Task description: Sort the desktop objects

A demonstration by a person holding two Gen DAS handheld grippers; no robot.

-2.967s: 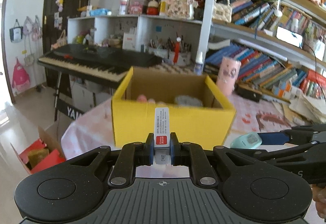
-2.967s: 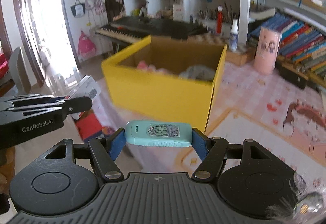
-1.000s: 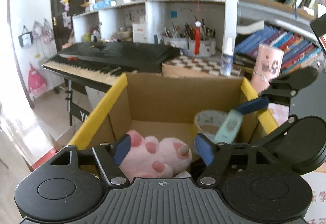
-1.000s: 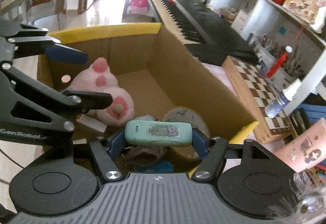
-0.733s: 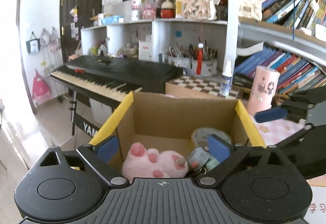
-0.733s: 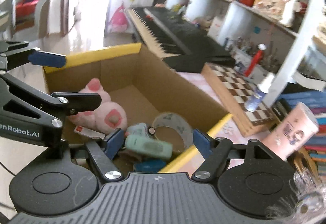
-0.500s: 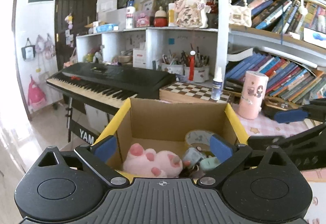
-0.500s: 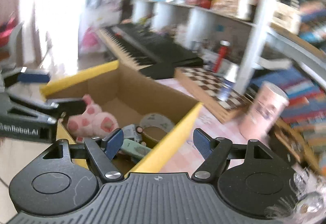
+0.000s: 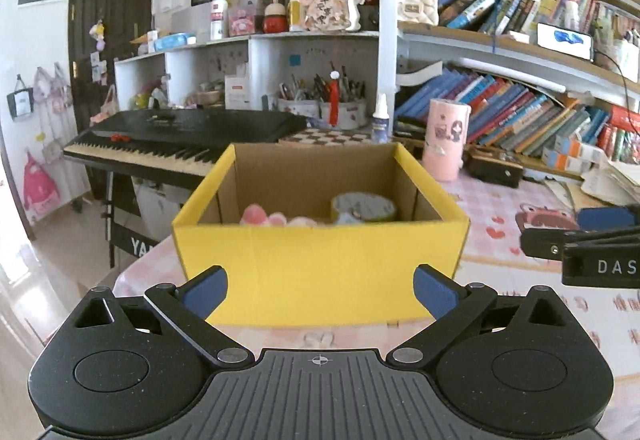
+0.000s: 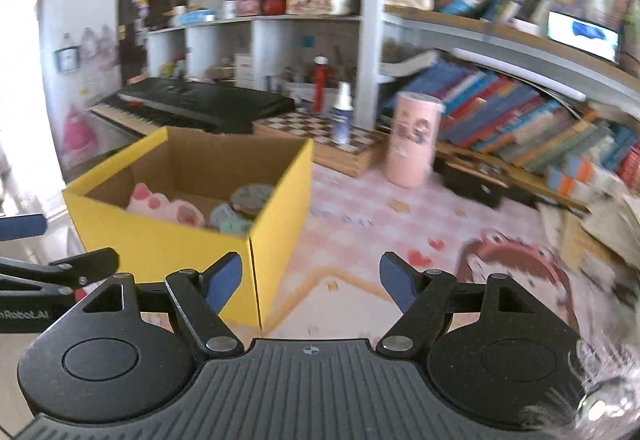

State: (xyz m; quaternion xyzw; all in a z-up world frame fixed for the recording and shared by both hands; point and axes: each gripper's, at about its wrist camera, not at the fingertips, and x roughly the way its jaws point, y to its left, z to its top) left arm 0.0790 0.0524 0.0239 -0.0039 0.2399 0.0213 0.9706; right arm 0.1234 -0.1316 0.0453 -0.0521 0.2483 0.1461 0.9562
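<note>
A yellow cardboard box (image 9: 320,264) stands on the pink tablecloth, seen also in the right wrist view (image 10: 160,240). Inside it lie a pink plush paw (image 10: 160,206), a roll of tape (image 10: 250,198) and a mint green case (image 10: 230,224). My left gripper (image 9: 320,290) is open and empty, just in front of the box's near wall. My right gripper (image 10: 310,282) is open and empty, to the right of the box's corner, over the tablecloth. The right gripper's finger shows at the right edge of the left wrist view (image 9: 580,240).
A pink cylinder (image 9: 446,144) and a chessboard (image 10: 320,136) with a small white bottle (image 9: 380,124) stand behind the box. Bookshelves (image 9: 520,112) line the back right. A black keyboard piano (image 9: 180,136) stands at the left, beyond the table edge.
Both grippers have pulled back out of the box. The right gripper let the mint green case go into the box and swung to the right. The left gripper's small white box is gone from it.
</note>
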